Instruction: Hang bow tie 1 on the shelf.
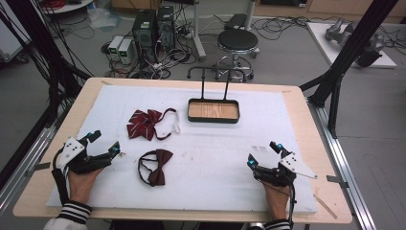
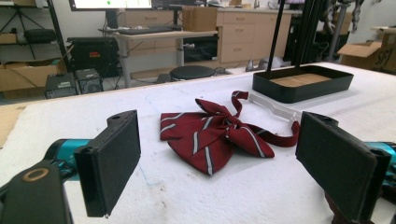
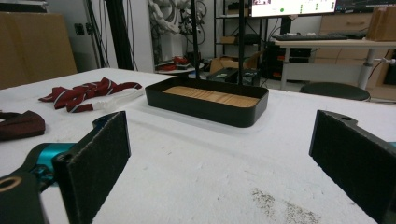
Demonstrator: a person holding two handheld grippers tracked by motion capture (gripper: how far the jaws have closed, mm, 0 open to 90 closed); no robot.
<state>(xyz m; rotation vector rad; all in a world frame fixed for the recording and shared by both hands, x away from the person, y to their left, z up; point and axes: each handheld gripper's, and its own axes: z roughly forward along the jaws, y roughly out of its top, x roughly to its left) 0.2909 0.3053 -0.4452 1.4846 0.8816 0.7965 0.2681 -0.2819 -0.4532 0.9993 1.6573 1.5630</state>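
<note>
Evidently both grippers, left and right, rest on the table wide open and empty. Striped tie lies ahead of the left; plain tie nearer. A loose strap, probably elastic, could snag the fingers.

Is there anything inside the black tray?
Empty. The black tray shows only its bare wooden bottom; both bow ties lie outside on the white mat.

Bare white mat lies open centre and right; two bow ties sit left of centre, a black tray stands far.
</note>
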